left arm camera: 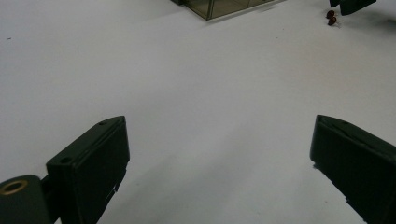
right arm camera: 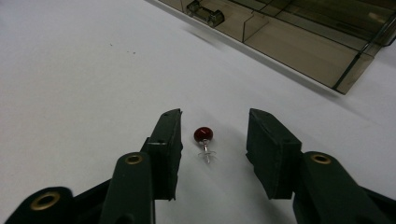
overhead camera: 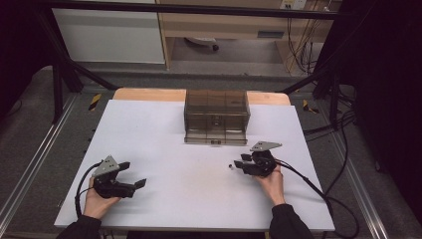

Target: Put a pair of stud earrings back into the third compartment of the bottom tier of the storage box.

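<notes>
In the right gripper view, a small dark-red bead on a clear plastic pin [right arm camera: 204,140] lies on the white table top [right arm camera: 70,84] between the two jaws of the right gripper [right arm camera: 214,140], touching neither; the jaws stand narrowly apart around it. From the high view it is a mere dark speck [overhead camera: 230,166] just beyond the jaw tips. The smoky transparent plastic drawer box [overhead camera: 216,117] stands well beyond; its far end is cut off in the right gripper view. The left gripper [left arm camera: 219,154] is spread wide over bare table.
</notes>
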A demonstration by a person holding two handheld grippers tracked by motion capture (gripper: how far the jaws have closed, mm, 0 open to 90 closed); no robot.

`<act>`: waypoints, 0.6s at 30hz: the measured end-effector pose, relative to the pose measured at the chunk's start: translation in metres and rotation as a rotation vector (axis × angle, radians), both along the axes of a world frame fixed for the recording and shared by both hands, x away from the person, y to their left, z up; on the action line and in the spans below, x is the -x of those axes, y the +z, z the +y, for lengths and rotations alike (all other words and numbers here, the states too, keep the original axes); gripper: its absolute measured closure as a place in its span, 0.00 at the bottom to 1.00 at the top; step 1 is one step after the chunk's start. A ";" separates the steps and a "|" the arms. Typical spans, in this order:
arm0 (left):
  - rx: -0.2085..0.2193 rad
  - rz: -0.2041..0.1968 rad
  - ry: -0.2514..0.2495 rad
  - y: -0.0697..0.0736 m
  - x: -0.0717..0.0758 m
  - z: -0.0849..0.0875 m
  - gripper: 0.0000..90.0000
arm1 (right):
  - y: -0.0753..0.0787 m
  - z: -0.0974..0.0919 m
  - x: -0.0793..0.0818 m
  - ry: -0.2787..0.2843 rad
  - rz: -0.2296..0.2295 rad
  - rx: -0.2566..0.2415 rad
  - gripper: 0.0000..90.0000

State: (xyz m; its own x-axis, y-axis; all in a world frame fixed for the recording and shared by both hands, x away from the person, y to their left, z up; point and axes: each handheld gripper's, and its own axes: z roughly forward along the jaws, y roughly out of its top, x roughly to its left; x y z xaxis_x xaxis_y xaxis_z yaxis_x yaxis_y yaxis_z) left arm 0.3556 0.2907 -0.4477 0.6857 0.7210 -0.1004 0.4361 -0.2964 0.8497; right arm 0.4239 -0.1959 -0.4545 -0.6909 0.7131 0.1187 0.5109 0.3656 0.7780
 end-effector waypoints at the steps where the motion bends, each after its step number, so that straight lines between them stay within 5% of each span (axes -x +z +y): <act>1: 0.000 0.000 0.000 0.000 0.000 0.000 0.05 | 0.000 0.000 0.000 0.004 0.005 0.000 0.67; 18: -0.002 -0.001 0.000 0.000 0.000 0.000 0.05 | -0.005 0.002 -0.001 0.024 0.020 0.018 0.88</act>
State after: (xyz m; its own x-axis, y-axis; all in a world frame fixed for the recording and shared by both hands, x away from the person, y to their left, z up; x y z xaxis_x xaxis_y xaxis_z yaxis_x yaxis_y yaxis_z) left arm 0.3556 0.2904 -0.4477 0.6856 0.7213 -0.0982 0.4354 -0.2983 0.8494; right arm 0.4247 -0.1938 -0.4594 -0.7057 0.6983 0.1199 0.5169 0.3917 0.7612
